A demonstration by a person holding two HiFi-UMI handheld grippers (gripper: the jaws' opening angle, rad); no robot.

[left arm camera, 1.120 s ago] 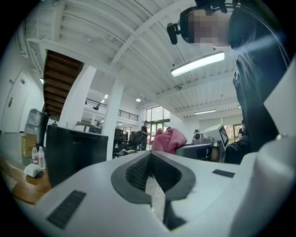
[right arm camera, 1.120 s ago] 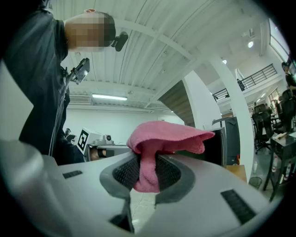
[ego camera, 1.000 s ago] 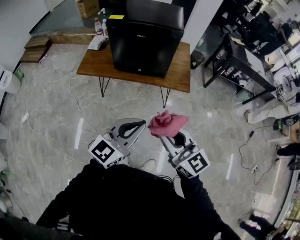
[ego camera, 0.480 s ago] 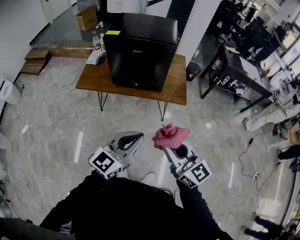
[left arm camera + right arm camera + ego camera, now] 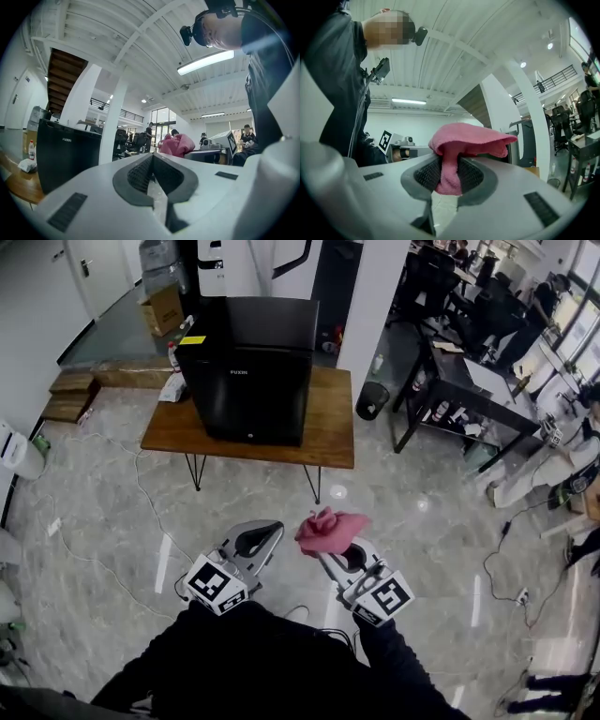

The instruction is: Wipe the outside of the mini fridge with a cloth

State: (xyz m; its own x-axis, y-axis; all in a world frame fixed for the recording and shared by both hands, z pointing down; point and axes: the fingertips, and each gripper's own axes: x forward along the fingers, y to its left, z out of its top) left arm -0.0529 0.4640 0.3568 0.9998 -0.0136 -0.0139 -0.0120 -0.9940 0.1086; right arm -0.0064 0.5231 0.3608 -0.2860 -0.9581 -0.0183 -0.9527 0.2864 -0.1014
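Observation:
A black mini fridge (image 5: 249, 367) stands on a low wooden table (image 5: 328, 432) at the top of the head view; it also shows at the left of the left gripper view as the fridge (image 5: 65, 157). My right gripper (image 5: 330, 538) is shut on a pink cloth (image 5: 328, 527), held up over the floor well short of the table. In the right gripper view the cloth (image 5: 464, 145) bunches out above the jaws. My left gripper (image 5: 262, 535) is beside it, shut and empty.
Bottles (image 5: 172, 354) and a white rag (image 5: 172, 388) sit at the table's left end. Cables (image 5: 141, 512) trail over the marble floor. A dark desk (image 5: 450, 381) with chairs stands to the right, a white pillar (image 5: 370, 296) behind the table.
The fridge and table have shifted left and lower in the head view. Both grippers hold the same pose, the cloth still clamped in the right one.

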